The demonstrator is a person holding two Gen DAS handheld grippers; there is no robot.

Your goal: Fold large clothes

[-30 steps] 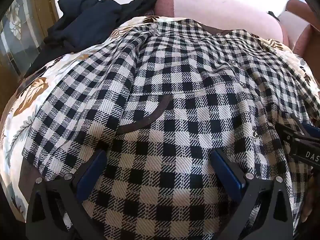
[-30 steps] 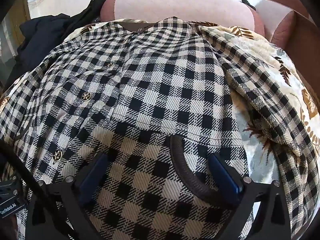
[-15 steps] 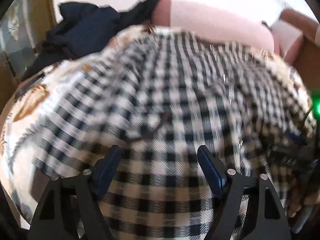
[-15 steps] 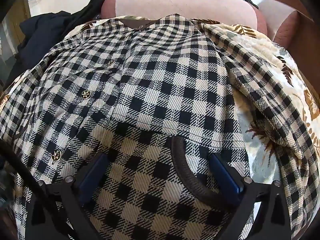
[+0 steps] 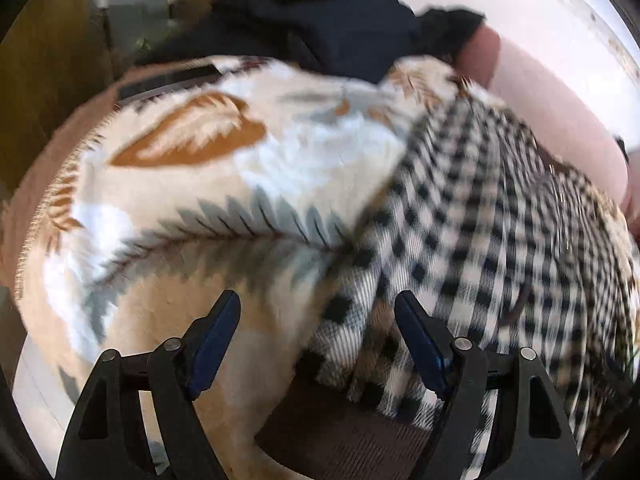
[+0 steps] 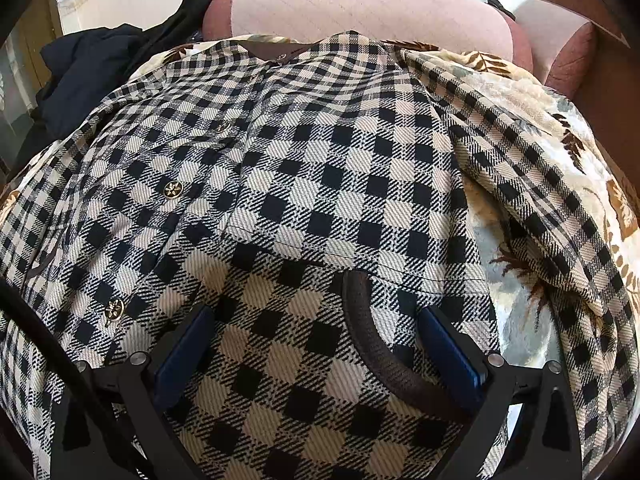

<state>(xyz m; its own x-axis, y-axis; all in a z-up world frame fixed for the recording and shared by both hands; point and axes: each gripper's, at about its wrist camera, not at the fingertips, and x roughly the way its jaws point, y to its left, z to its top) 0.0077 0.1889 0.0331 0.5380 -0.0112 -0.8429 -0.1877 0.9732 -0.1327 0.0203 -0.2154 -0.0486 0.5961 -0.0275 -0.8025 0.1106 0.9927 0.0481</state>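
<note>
Checked shirt (image 6: 320, 184) between right fingers (image 6: 448, 348) (spread)

Each fisheye camera sits just behind its own hand-held gripper, looking forward and down along the two fingers. The left view (image 5: 316, 344) hangs close over the checked shirt's (image 5: 472, 240) edge and the leaf-print blanket (image 5: 208, 184), blurred. The right view (image 6: 316, 356) hovers very near the shirt's (image 6: 328, 168) front. Both share the shirt, blanket, dark clothes pile (image 5: 332, 20) and pink cushion (image 6: 360, 12) behind.
</note>
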